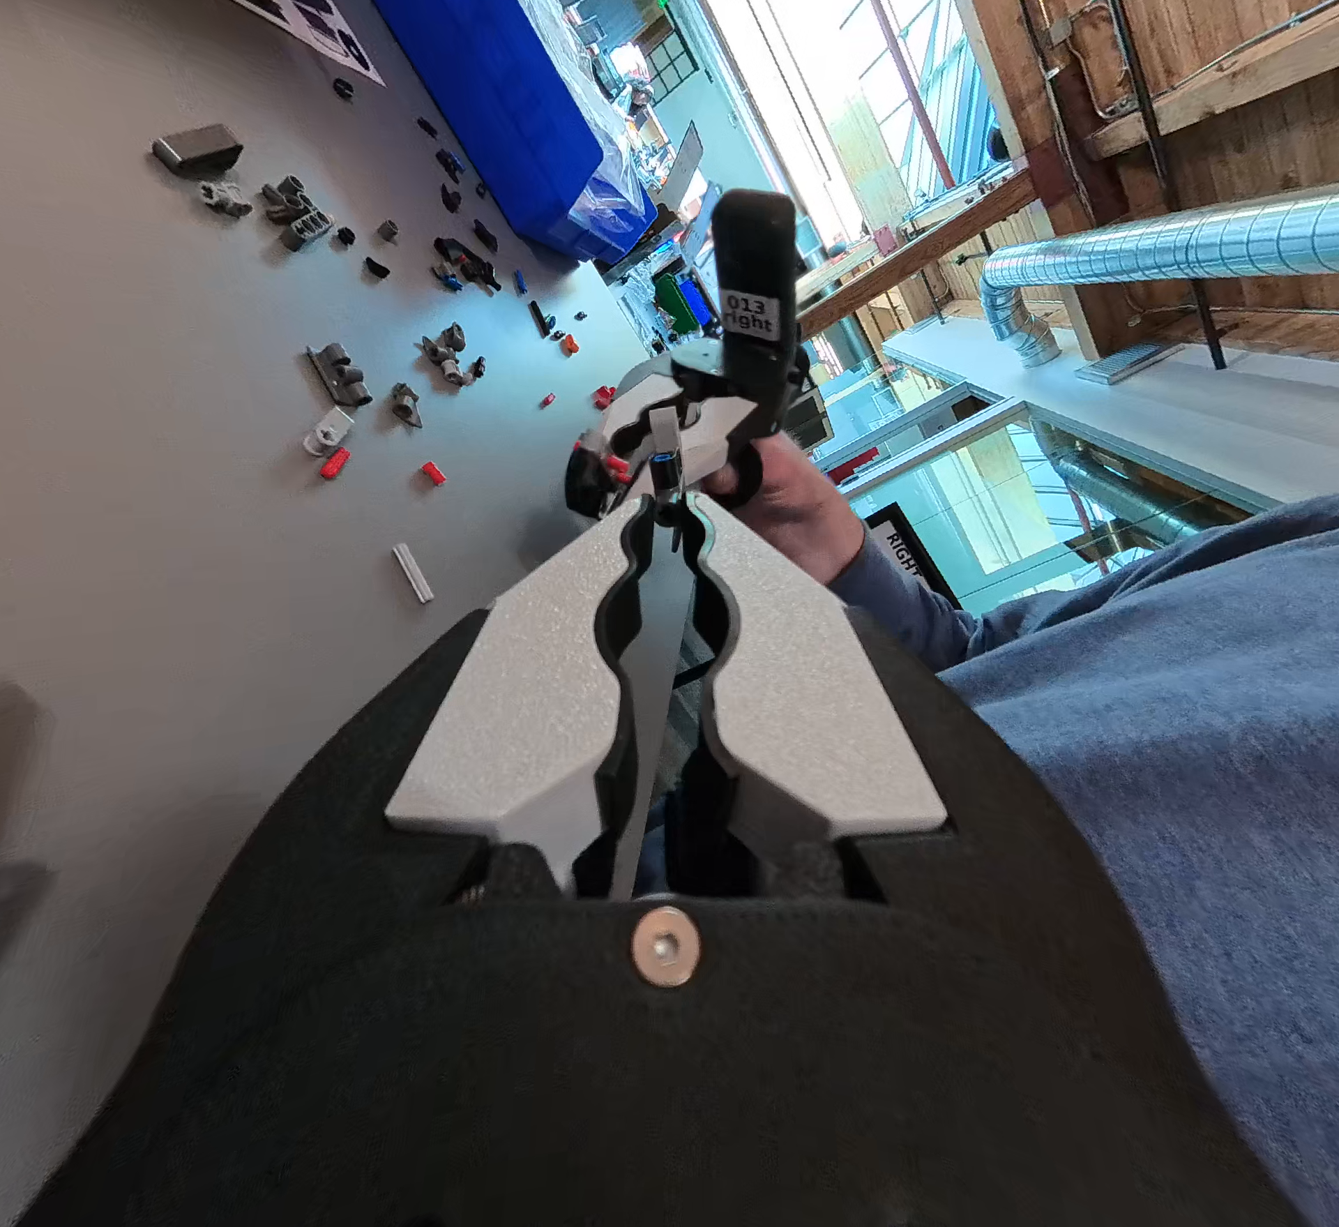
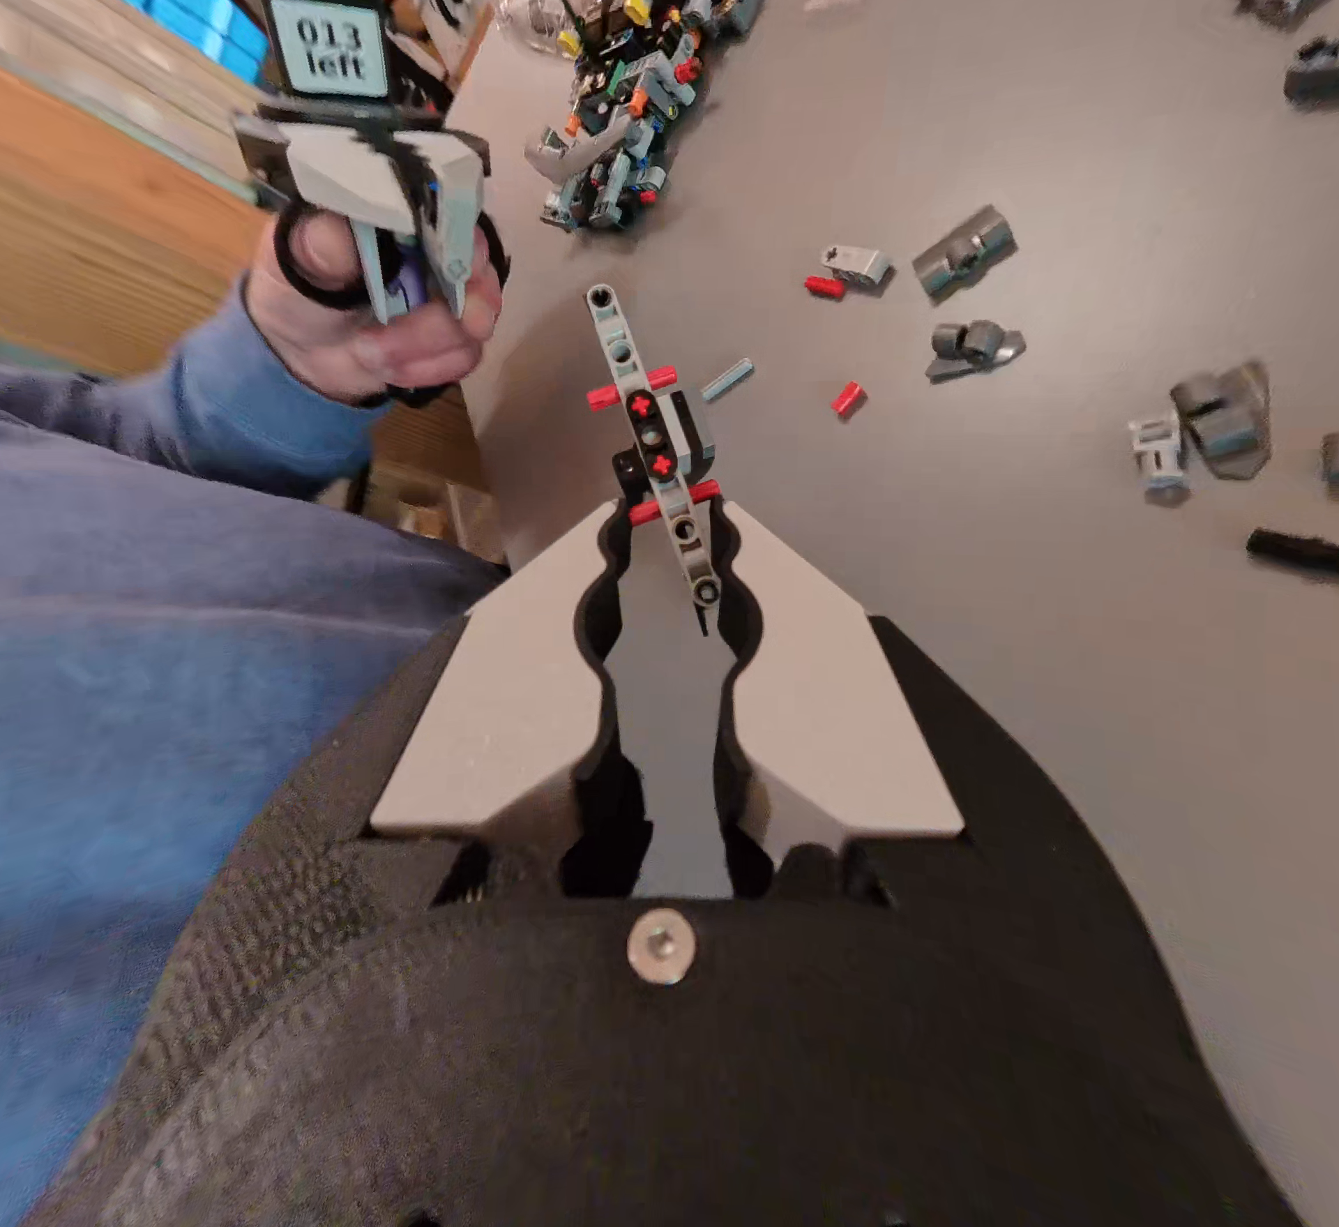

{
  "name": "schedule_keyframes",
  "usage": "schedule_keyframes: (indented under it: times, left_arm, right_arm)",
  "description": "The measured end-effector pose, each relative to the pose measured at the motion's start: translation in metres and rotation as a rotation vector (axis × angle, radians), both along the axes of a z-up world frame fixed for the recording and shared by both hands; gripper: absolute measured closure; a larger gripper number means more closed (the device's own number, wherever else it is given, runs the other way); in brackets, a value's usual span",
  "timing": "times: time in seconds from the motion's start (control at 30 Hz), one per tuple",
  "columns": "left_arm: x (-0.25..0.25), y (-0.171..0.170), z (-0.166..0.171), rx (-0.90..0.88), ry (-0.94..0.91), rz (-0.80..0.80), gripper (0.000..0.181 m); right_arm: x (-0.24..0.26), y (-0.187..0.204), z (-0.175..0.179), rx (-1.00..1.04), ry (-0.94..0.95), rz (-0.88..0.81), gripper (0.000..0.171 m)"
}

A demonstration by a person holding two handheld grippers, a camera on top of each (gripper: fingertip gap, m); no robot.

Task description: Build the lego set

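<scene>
Right wrist view, left to right. Left gripper (image 2: 416, 315): held up off the table beside the person's sleeve, fingers drawn together on a slim grey piece; what the piece is, I cannot tell.

Right gripper (image 2: 670, 525): jaws narrowed onto the lower end of the subassembly (image 2: 648, 438), held above the table (image 2: 942, 612).

Subassembly: long light-grey beam with round holes, a short black beam laid across its middle with two red cross-axle ends showing, red pins (image 2: 630, 389) sticking out sideways above and below, a grey-and-black block behind.

Loose parts: red pin (image 2: 846, 397), grey connectors (image 2: 964, 254), pile of mixed parts (image 2: 630, 105) at the far edge.

Step, as judged: mid-assembly, joining a held piece to the beam. Next move calls for lining the left piece up with a free hole or pin and pressing straight, while the right grip stays firm.
</scene>
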State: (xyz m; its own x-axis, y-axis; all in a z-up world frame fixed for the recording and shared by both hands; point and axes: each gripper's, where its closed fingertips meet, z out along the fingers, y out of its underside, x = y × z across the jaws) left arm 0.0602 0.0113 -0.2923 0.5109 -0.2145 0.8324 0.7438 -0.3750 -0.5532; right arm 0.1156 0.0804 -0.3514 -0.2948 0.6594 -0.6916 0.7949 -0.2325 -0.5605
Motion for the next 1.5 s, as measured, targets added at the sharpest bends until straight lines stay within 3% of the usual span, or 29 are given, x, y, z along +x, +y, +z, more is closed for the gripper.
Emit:
schedule_keyframes:
  times: [0.23,0.37,0.6,0.7,0.9,1.1,1.3,1.5]
  left_arm:
    - [0.005,0.003,0.001,0.008,0.056,-0.032,0.176]
    - [0.009,0.003,-0.003,-0.009,0.101,-0.055,0.176]
    - [0.016,0.008,-0.013,-0.03,0.099,-0.089,0.176]
    - [0.019,0.012,-0.017,-0.04,0.104,-0.101,0.176]
    - [0.02,0.019,-0.022,-0.061,0.126,-0.113,0.176]
    - [0.021,0.029,-0.026,-0.078,0.152,-0.14,0.176]
    - [0.023,0.038,-0.033,-0.11,0.182,-0.173,0.175]
    - [0.022,0.037,-0.032,-0.115,0.176,-0.17,0.176]
  right_arm:
    - [-0.002,-0.003,0.01,-0.214,-0.063,-0.04,0.152]
    - [0.013,-0.007,-0.006,-0.17,-0.182,0.018,0.152]
    - [0.038,-0.007,-0.04,0.101,-0.371,0.156,0.152]
    - [0.027,0.002,-0.043,0.214,-0.346,0.131,0.152]
    - [0.012,0.017,-0.034,0.324,-0.247,0.104,0.13]
    - [0.013,0.022,-0.016,0.362,-0.138,0.084,0.148]
    - [0.009,0.016,-0.032,0.352,-0.141,0.078,0.146]
    - [0.02,0.02,-0.006,0.33,-0.053,0.048,0.149]
